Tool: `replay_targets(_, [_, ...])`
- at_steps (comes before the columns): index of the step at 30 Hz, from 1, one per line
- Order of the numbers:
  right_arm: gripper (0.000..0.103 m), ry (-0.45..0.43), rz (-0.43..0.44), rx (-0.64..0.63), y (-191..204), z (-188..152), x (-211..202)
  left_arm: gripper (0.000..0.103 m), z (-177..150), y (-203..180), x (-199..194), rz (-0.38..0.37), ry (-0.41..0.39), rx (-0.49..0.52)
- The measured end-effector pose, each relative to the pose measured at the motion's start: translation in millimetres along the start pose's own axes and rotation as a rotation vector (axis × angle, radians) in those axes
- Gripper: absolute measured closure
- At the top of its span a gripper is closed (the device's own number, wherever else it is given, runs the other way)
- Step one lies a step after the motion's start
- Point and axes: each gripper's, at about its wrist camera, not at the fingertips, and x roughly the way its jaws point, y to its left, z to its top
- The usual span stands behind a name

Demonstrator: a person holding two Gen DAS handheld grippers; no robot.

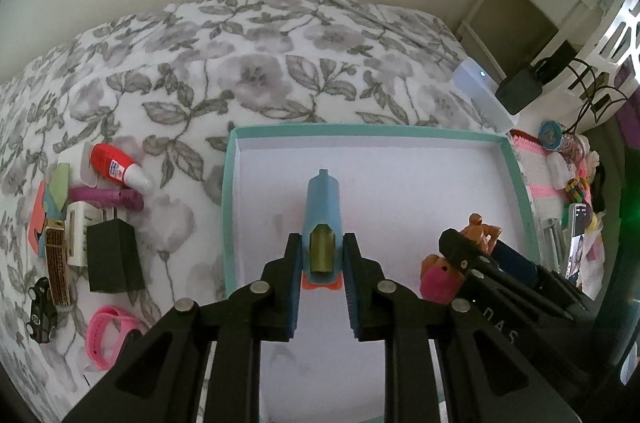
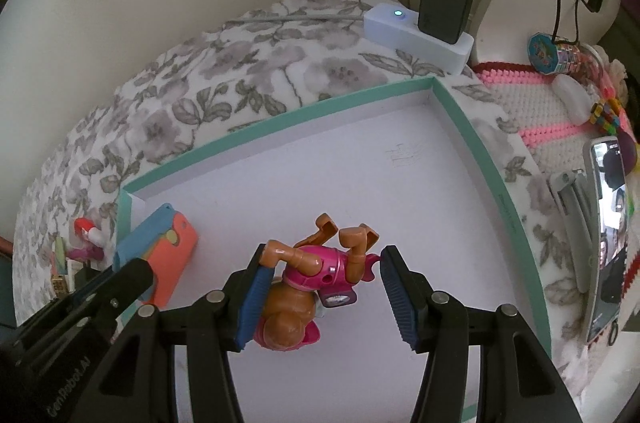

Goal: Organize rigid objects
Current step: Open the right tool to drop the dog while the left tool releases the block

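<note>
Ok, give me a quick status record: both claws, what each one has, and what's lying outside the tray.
left claw: shut on blue-and-orange case, over the tray
right claw: toy dog between its fingers, one pad against it; firm grip unclear
tray: teal rim, white floor
outside tray: red bottle, black charger, pink band, toy car, all on the floral bedspread

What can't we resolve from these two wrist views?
- Blue-and-orange toy, left view: its near end is hidden between the left tongs.
- Toy dog, right view: whether it rests on the tray floor; one pad touches, the other stands clear.
- Toy dog, left view: mostly covered by the right tongs.
</note>
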Motion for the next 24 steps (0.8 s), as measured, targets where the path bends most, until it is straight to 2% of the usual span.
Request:
replay_targets(2, [0.043, 0.01, -0.006, -0.001, 0, 0, 2, 0.082, -1, 2, -1, 0.011, 0.005, -0.007])
replay_targets(5, [0.034, 0.005, -0.01, -0.003, -1, 0, 0, 0.079, -2, 4, -3, 0.013, 0.002, -0.014])
replay_targets(10, [0.03, -0.014, -0.019, -0.012, -1, 0, -7, 0.063, -3, 9, -14, 0.02, -0.016, -0.03])
replay_targets(16, [0.021, -0.039, -0.012, -0.031, 3, -5, -16, 0.043, -7, 20, -31, 0.068, -0.056, -0.053])
replay_targets(18, [0.018, -0.05, -0.005, -0.035, 5, -7, -20, 0.031, -8, 25, -36, 0.08, -0.069, -0.063])
replay_targets(19, [0.011, -0.056, -0.002, -0.035, 6, -9, -21, 0.029, -9, 29, -39, 0.087, -0.079, -0.072])
replay_targets(21, [0.003, -0.067, 0.002, -0.034, 6, -12, -23, 0.025, -11, 35, -44, 0.106, -0.096, -0.085])
replay_targets(24, [0.001, -0.078, 0.01, -0.039, 8, -15, -27, 0.02, -15, 45, -51, 0.15, -0.129, -0.098])
